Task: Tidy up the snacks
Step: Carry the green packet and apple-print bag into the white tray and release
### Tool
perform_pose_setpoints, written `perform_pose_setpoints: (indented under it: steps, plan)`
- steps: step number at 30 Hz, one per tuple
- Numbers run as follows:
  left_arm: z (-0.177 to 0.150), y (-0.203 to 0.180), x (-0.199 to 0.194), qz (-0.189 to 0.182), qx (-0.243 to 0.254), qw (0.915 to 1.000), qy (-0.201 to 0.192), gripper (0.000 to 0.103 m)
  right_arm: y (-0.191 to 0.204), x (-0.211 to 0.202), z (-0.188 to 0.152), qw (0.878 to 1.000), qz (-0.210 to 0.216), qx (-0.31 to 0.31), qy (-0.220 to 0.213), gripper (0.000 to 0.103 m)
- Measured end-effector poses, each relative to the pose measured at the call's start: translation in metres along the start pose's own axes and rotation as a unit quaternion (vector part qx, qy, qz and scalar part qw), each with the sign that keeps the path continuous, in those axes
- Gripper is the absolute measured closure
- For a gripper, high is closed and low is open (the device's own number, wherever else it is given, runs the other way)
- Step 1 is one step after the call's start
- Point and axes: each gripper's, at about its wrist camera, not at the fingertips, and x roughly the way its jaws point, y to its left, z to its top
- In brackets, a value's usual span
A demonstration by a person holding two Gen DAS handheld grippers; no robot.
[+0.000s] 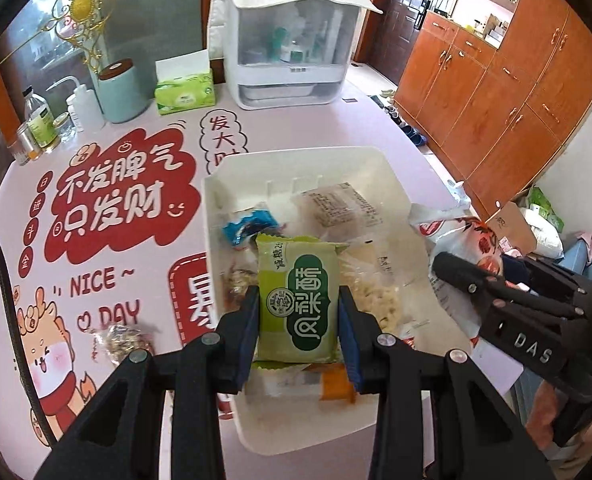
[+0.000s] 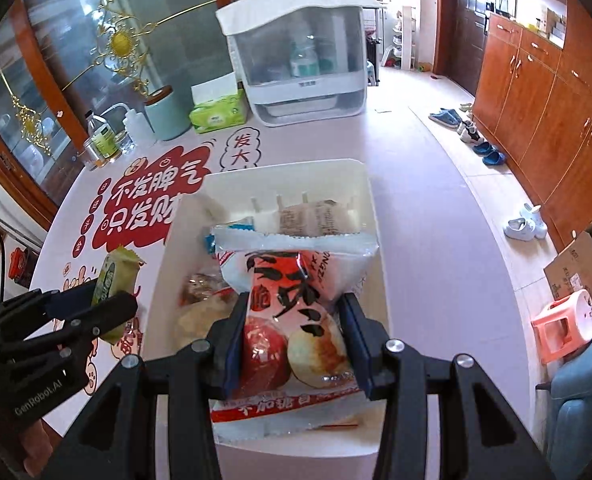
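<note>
The left gripper (image 1: pixel 299 312) pinches a green pineapple-cake packet (image 1: pixel 297 300) above the white bin (image 1: pixel 232 184) (several snacks inside). The right gripper (image 2: pixel 296 336) clamps a red-and-white pastry bag (image 2: pixel 292 320).

The green snack packet (image 1: pixel 297 300) with dark green label stands upright at the lower centre of the left wrist view, above the white bin (image 1: pixel 216 184). The red and white snack bag (image 2: pixel 292 312), printed with a tomato and a round cracker, is upright at the lower centre of the right wrist view, over the same bin. Inside the bin lie a blue wrapped snack (image 1: pixel 248 228), a clear packet (image 1: pixel 335 204) and other wrapped snacks. One small wrapped snack (image 1: pixel 122 340) lies on the table at lower left.
</note>
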Motion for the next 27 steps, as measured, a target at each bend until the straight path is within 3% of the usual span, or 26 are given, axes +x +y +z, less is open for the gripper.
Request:
perform_pose_setpoints:
  steps: [16, 18, 19, 22, 27]
  plan:
    - [0.009, -0.016, 0.014, 0.011, -0.002, 0.9999, 0.009, 0.067, -0.008, 0.01, 0.009, 1.0, 0.022, -0.005, 0.008, 0.057]
    - [0.008, -0.015, 0.013, 0.014, -0.004, 0.9999, 0.007, 0.06, -0.008, 0.011, 0.009, 1.0, 0.024, -0.003, 0.01, 0.057]
    - [0.007, -0.014, 0.012, 0.015, -0.005, 0.9999, 0.007, 0.042, -0.008, 0.011, 0.009, 1.0, 0.028, 0.0, 0.011, 0.057]
    - [0.005, -0.009, 0.007, 0.036, -0.014, 0.9992, -0.007, 0.017, -0.008, 0.014, 0.01, 0.999, 0.029, 0.005, 0.016, 0.057]
    - [0.002, 0.001, 0.002, 0.036, -0.032, 0.9988, -0.01, 0.013, -0.01, 0.015, 0.008, 0.999, 0.039, 0.018, 0.022, 0.051]
